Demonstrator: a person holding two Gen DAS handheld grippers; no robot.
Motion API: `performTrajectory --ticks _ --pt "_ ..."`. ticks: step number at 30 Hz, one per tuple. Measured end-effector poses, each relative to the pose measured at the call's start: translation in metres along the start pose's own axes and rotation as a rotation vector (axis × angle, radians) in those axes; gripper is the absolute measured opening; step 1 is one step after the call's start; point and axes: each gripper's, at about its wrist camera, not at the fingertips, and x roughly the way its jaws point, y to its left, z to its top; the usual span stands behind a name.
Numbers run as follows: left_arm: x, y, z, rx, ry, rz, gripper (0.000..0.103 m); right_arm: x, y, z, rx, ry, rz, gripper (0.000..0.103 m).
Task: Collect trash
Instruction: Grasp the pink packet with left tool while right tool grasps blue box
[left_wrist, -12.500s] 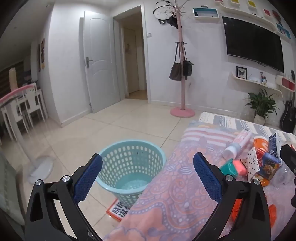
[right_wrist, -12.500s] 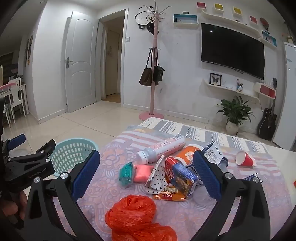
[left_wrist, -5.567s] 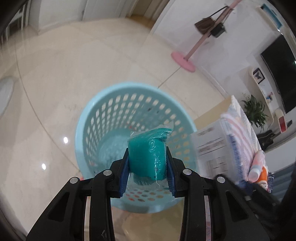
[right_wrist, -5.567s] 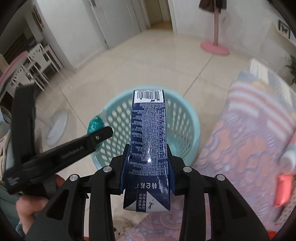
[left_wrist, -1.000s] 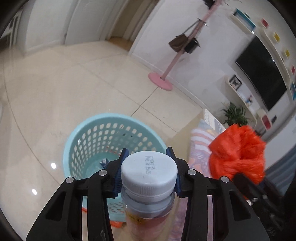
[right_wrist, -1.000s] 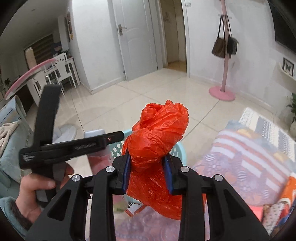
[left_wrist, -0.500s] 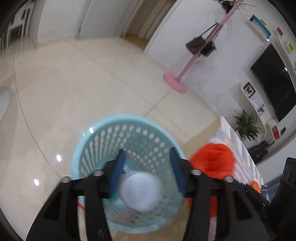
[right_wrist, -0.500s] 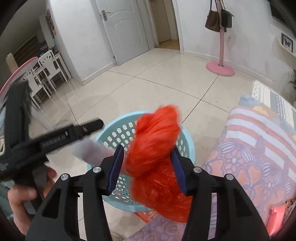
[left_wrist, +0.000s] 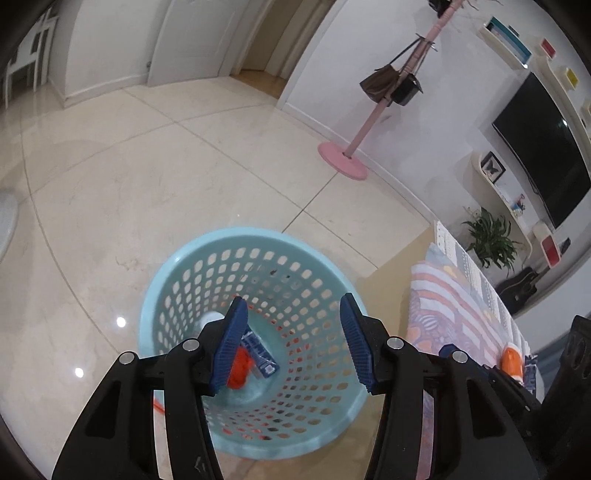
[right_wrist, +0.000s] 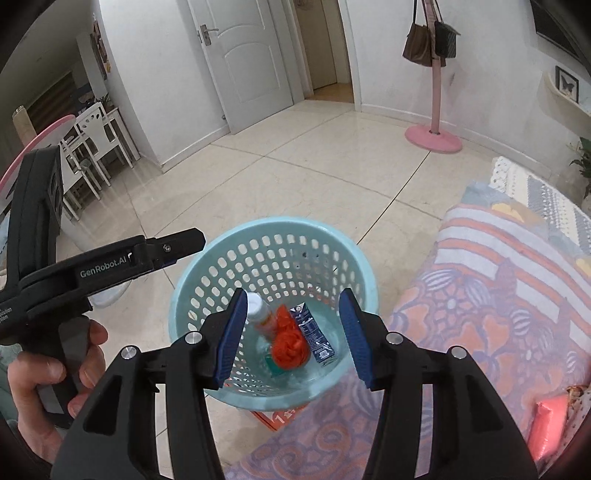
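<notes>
The left gripper (left_wrist: 291, 339) and the right gripper (right_wrist: 293, 334) are both held above the round pale-blue perforated plastic basket (right_wrist: 273, 232), jaws parted with nothing between them, having just been opening; on the basket floor, in the right wrist view, a crumpled orange plastic bag (right_wrist: 290, 345) is seen at the centre, a white-capped plastic bottle (right_wrist: 258, 312) at ten o'clock of it and a dark-blue printed carton (right_wrist: 312, 334) at two o'clock, both just beside it; the patterned pink-and-purple cloth (right_wrist: 498, 280) lies at three o'clock of the basket.
</notes>
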Motion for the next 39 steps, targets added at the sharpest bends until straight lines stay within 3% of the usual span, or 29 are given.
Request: performTrajectory --ticks 4,11,17,21,24,28,39 --pt "-0.014 -0.020 0.002 0.023 -0.049 -0.013 0.050 -0.022 -0.008 0.003 0.009 -0.043 -0.012 0.048" --pt "-0.033 -0.086 -0.011 0.073 -0.106 -0.150 0.052 -0.100 -0.045 0.002 0.055 -0.175 -0.073 0.048" --pt "-0.014 -0.174 -0.059 0.229 0.008 -0.284 0.052 -0.174 -0.101 -0.016 0.113 -0.291 -0.192 0.048" --pt "0.011 -0.220 -0.102 0.333 0.110 -0.308 0.052 -0.216 -0.137 -0.037 0.131 -0.344 -0.306 0.048" --pt "0.030 -0.244 -0.130 0.387 0.181 -0.313 0.052 -0.236 -0.166 -0.055 0.155 -0.348 -0.365 0.048" --pt "0.051 -0.260 -0.153 0.414 0.236 -0.293 0.052 -0.241 -0.199 -0.080 0.194 -0.288 -0.359 0.048" --pt "0.075 -0.272 -0.173 0.436 0.289 -0.207 0.053 -0.209 -0.208 -0.125 0.181 -0.175 -0.308 0.048"
